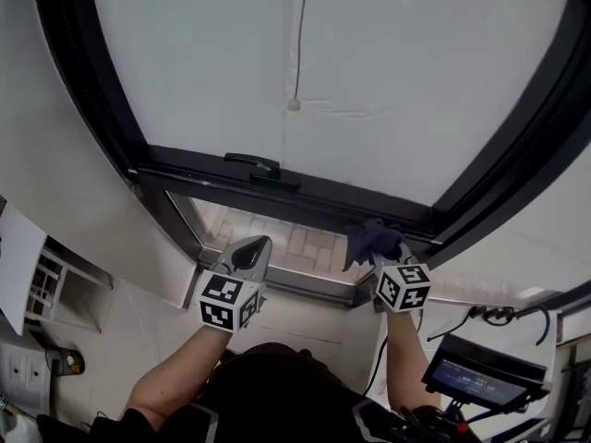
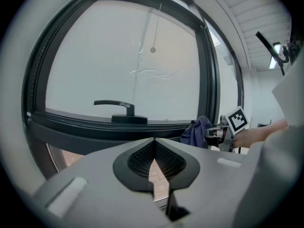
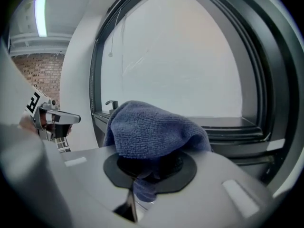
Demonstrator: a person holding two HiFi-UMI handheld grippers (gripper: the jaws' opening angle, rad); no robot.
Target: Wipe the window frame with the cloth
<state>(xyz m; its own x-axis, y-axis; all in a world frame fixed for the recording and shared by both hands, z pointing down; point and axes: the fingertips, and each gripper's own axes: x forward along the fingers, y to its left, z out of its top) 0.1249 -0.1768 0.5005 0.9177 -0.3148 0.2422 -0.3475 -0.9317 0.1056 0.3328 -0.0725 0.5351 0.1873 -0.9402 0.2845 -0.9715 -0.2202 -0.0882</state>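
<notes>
The black window frame runs across the head view, with a black handle on its lower bar. A blue cloth is bunched in my right gripper, which is shut on it and holds it against the lower bar near the right corner. In the right gripper view the cloth drapes over the jaws with the frame just beyond. My left gripper hovers below the bar, left of the cloth, shut with nothing in it. From the left gripper view, the handle and cloth both show.
A blind cord with a small bob hangs down the middle of the pane. Brick paving shows through the lower glass. White wall flanks the frame on the left. A device with a lit screen sits at the lower right.
</notes>
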